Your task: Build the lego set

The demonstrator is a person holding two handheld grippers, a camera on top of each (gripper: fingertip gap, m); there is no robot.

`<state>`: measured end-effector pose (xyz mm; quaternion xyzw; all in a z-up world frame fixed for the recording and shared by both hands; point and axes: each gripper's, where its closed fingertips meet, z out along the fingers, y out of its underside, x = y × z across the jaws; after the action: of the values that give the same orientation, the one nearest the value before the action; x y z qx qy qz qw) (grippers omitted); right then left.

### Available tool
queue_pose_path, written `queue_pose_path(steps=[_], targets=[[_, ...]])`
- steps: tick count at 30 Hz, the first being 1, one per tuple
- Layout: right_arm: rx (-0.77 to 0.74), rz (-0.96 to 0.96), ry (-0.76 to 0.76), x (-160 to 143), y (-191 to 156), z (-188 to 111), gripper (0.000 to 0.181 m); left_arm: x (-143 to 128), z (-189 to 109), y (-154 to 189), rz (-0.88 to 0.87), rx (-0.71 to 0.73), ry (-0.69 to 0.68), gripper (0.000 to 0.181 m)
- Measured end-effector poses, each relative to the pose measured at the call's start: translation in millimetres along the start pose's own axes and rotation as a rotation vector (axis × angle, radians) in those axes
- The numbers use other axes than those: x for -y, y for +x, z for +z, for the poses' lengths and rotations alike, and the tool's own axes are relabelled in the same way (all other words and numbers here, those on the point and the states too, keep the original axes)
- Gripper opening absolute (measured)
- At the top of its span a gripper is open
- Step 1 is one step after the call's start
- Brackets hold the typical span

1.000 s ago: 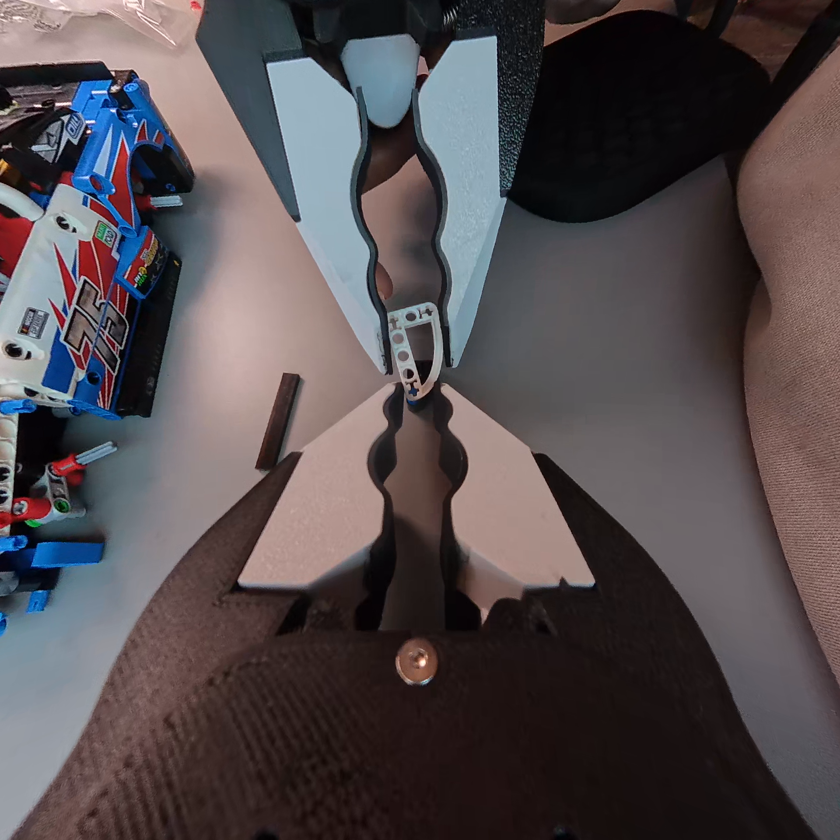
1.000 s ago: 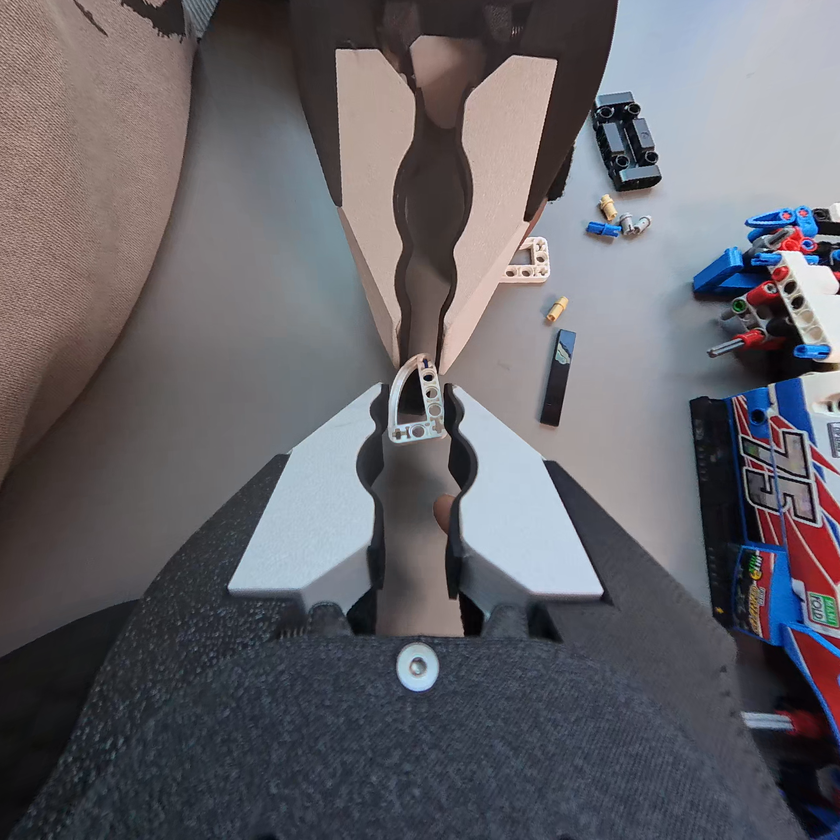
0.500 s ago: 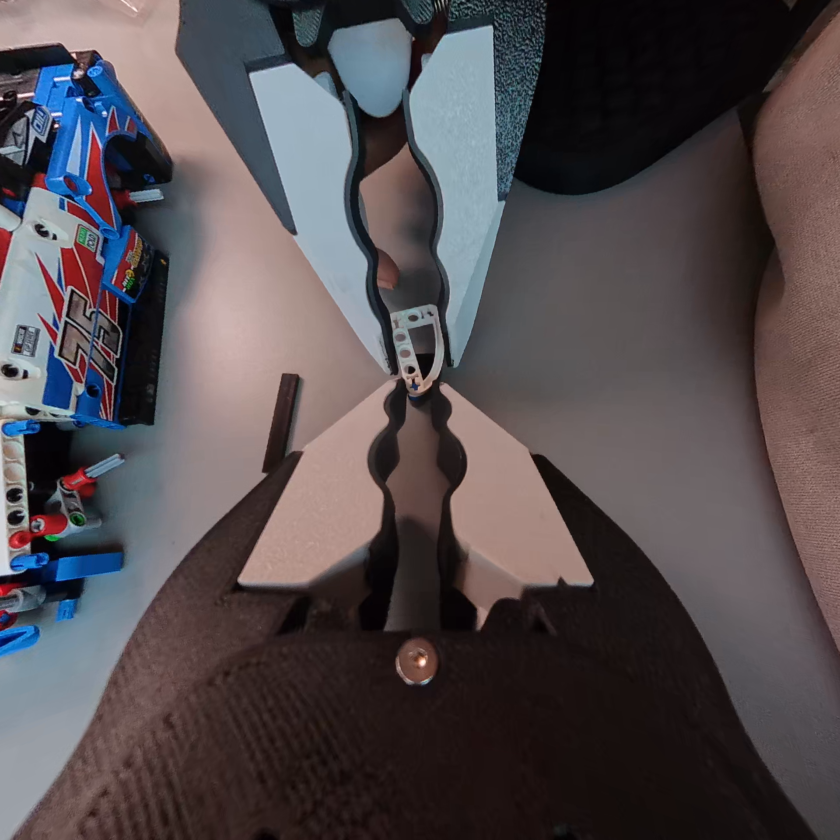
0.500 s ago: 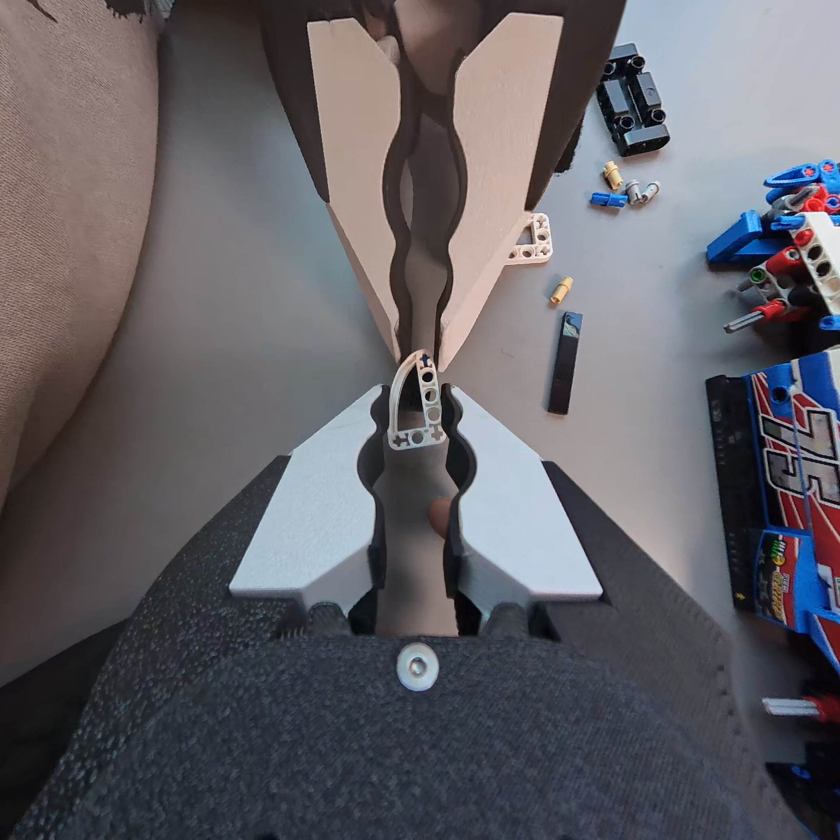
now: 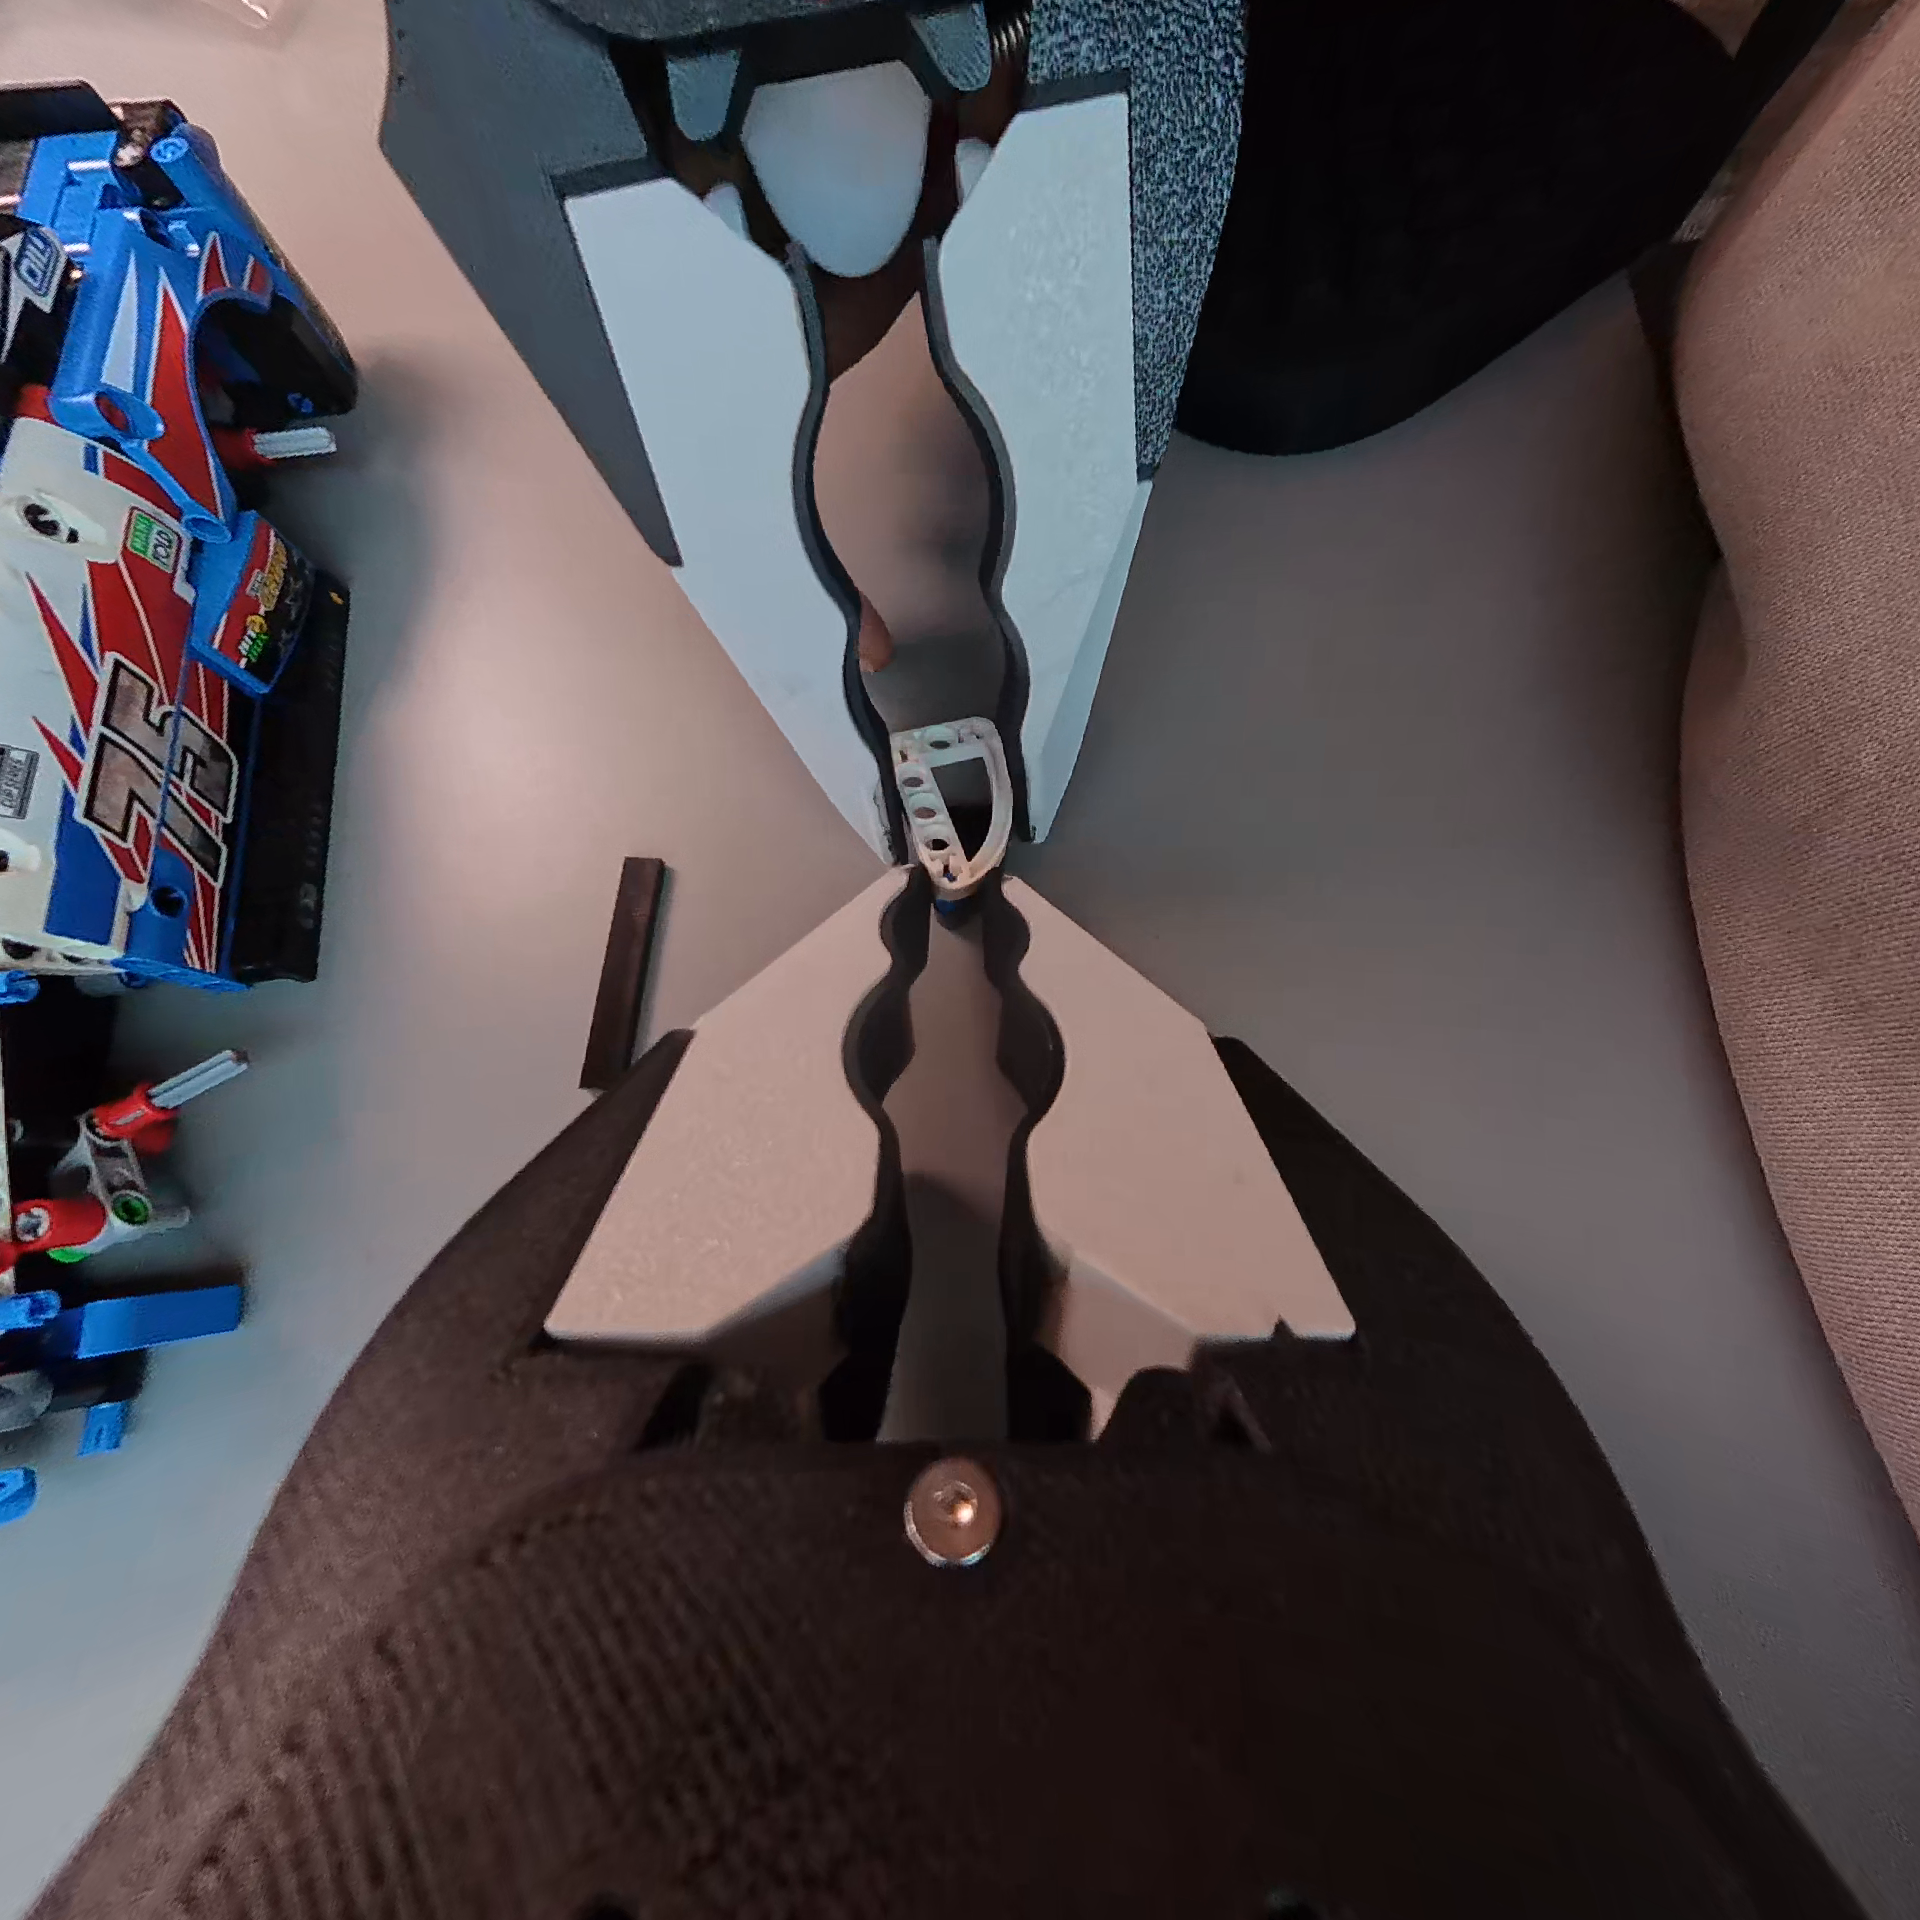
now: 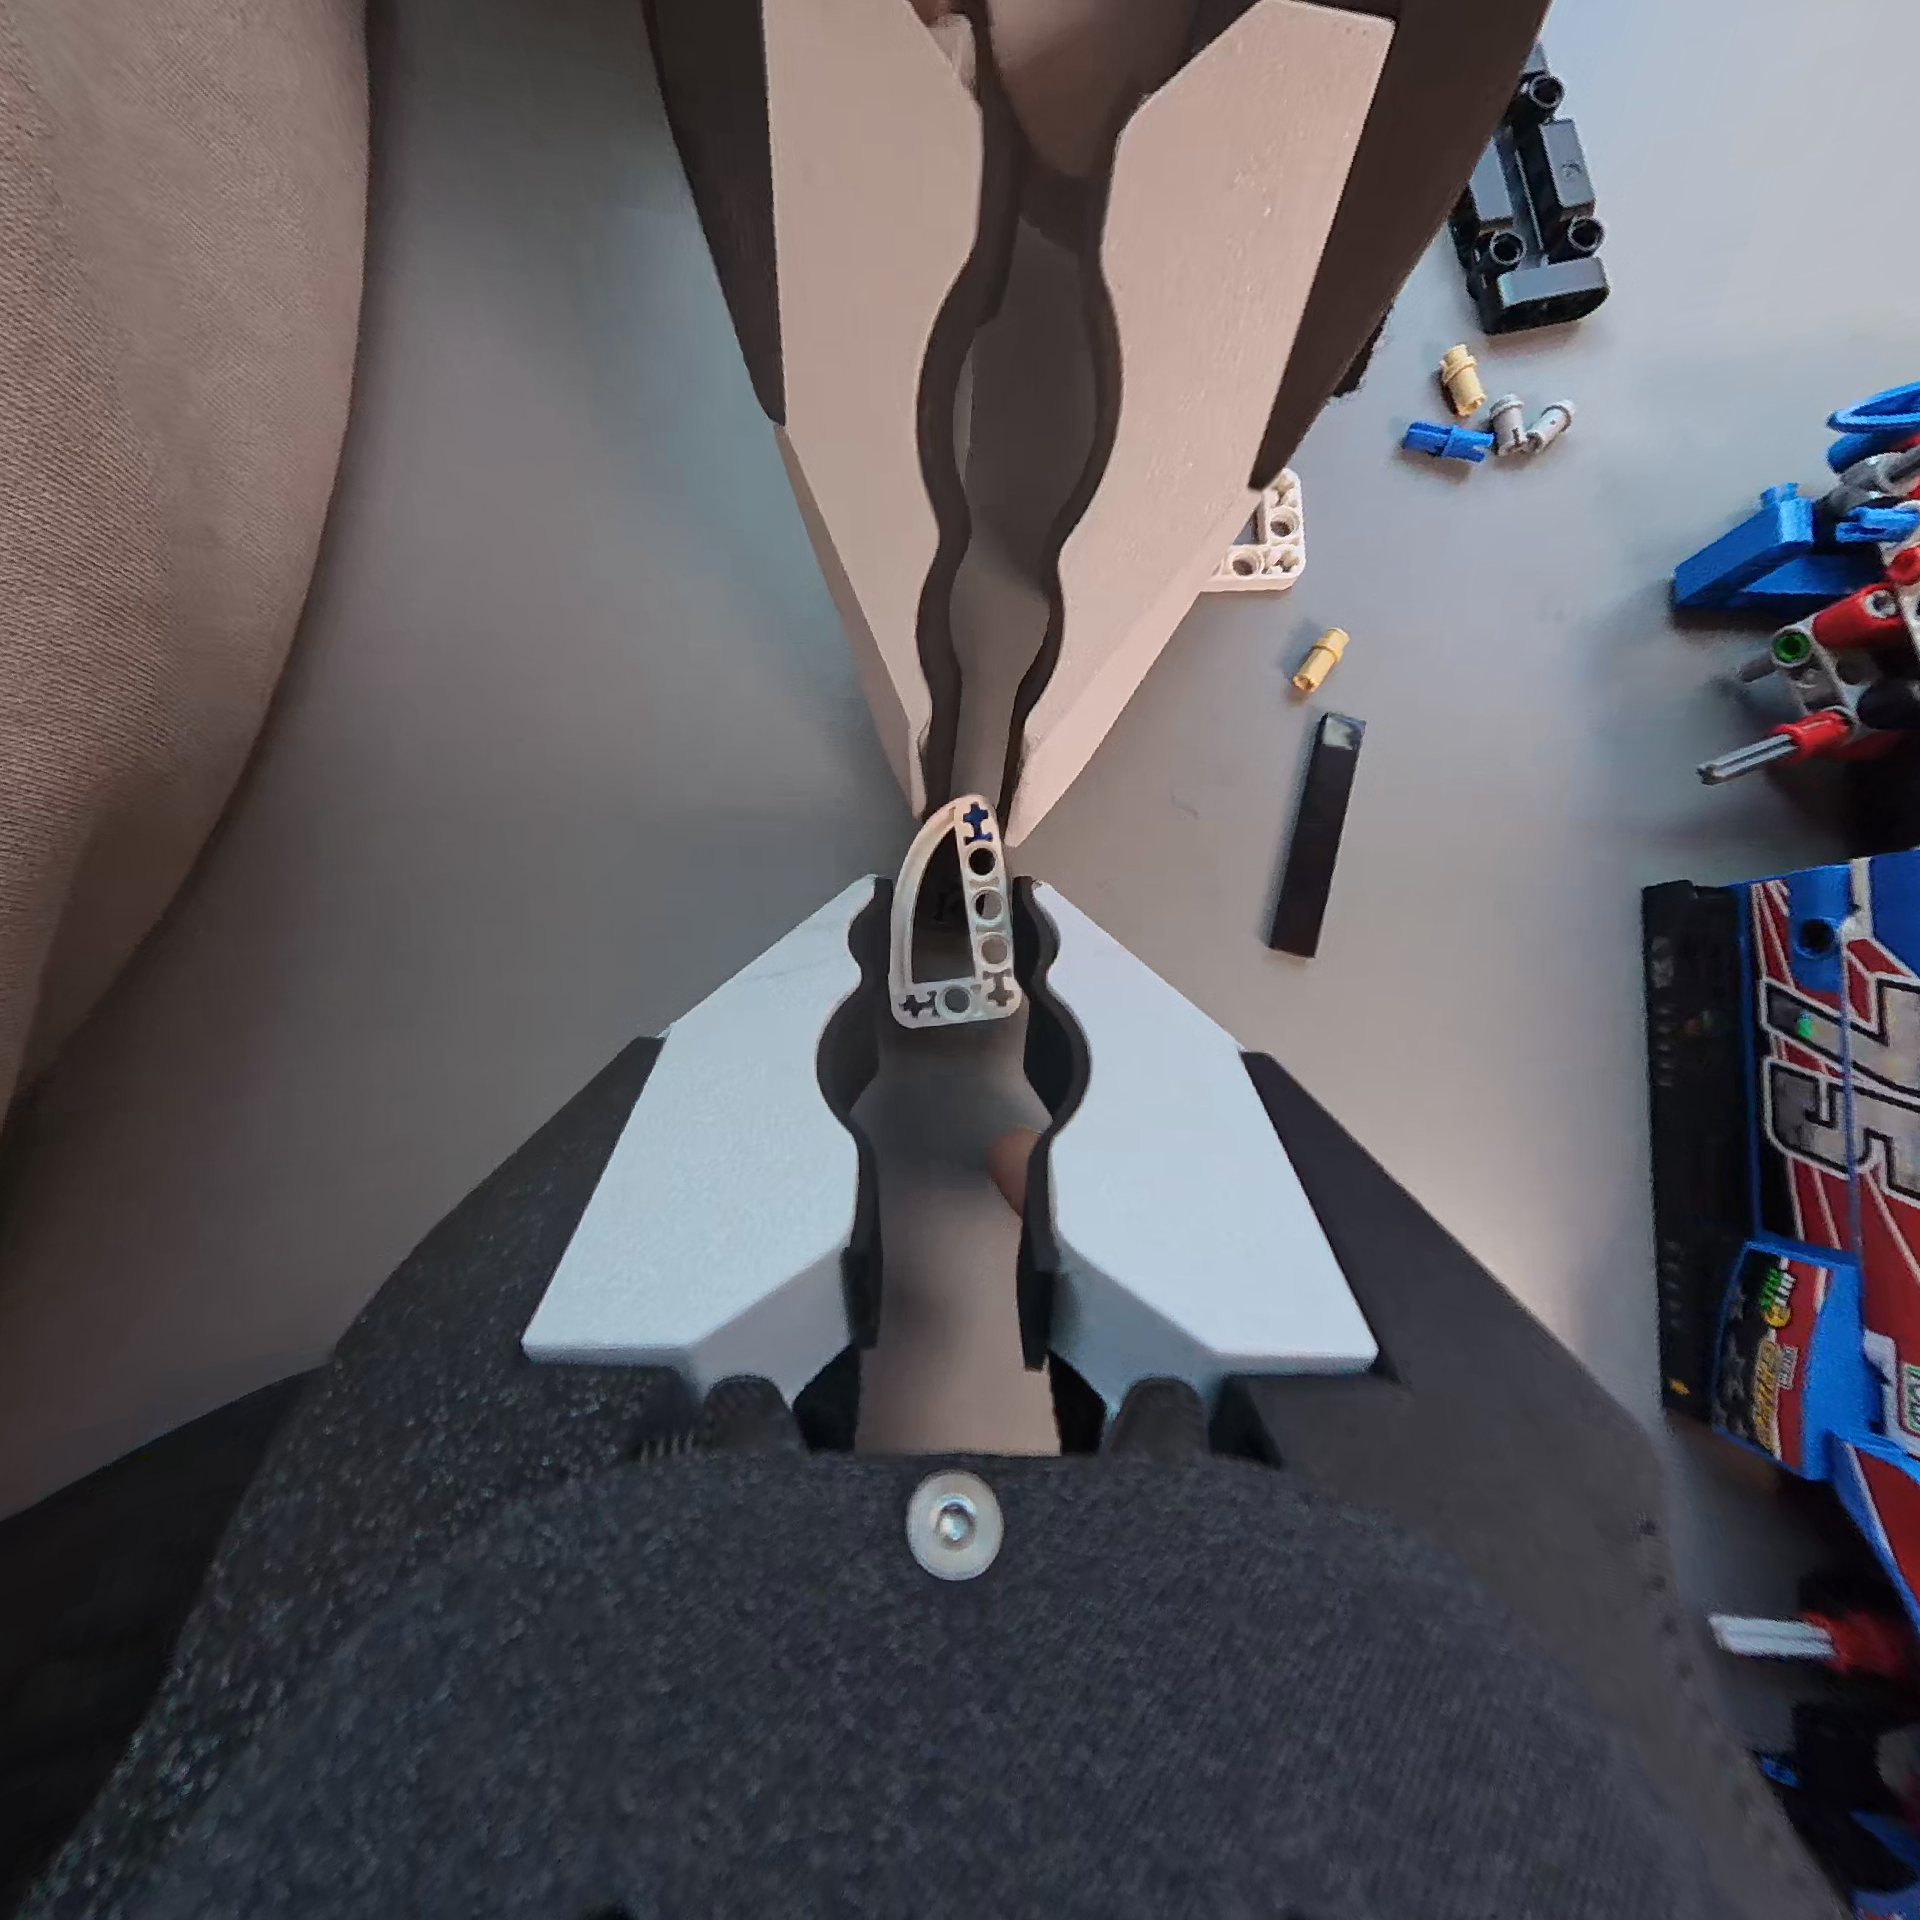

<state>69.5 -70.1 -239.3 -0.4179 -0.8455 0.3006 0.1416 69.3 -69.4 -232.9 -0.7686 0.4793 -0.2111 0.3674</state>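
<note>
Grey table strewn with loose pieces

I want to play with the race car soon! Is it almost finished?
Partly. The blue, white and red car body looks mostly built. Right now the right tool grips a small white curved piece, and the left tool pinches a blue peg at its tip. Still loose on the table: a black strip, a black block, a white frame and little pegs.

Blue pin mostly hidden between tool tips; race car cut off at edge.
</note>
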Motion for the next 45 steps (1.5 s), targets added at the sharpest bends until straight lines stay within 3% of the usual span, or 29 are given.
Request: queue_pose_path(steps=[14,24,45], targets=[[-0.107,-0.040,0.156,11.1,0.9,-0.5,0.017,-1.4,-1.2,0.8,0.005,0.003,0.024,0.007],[-0.043,-0.005,-0.091,7.3,-0.6,0.3,0.015,1.0,-6.9,0.6,-0.025,0.024,0.027,0.002],[-0.035,-0.026,-0.154,8.7,0.0,4.9,0.016,1.7,-6.2,3.3,-0.096,0.002,0.049,0.000]])
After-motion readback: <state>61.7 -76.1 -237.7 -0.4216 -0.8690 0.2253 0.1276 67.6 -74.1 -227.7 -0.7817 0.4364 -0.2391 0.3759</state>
